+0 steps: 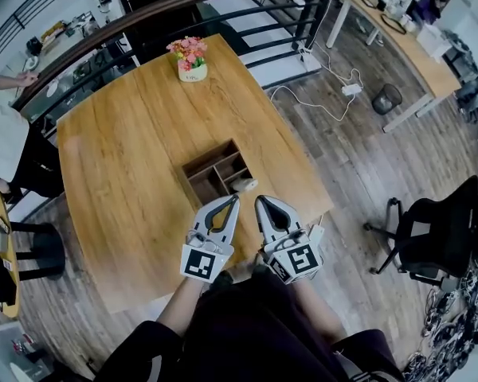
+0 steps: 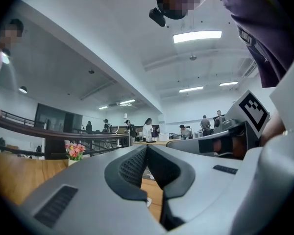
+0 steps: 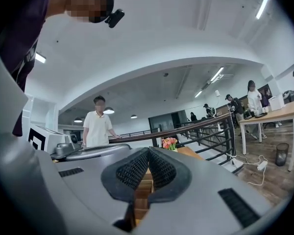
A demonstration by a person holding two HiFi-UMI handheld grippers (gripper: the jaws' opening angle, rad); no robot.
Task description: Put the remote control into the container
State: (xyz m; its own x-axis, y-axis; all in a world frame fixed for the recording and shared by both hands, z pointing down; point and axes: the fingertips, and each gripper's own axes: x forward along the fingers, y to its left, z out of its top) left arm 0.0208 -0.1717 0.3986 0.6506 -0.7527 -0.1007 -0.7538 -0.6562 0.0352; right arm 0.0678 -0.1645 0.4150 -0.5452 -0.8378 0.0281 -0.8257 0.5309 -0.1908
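Wooden table (image 1: 119, 165) bears container (image 1: 210, 168); pale remote (image 1: 244, 185), perhaps, at its rim; left gripper (image 1: 234, 200), right gripper (image 1: 260, 201) closed, empty.

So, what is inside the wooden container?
A pale remote control rests in the container, at its near right corner; other compartments look empty, though walls hide some floor.

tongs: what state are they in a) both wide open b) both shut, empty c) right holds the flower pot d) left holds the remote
B: the left tongs and the right tongs each show jaws pressed together with nothing between them.
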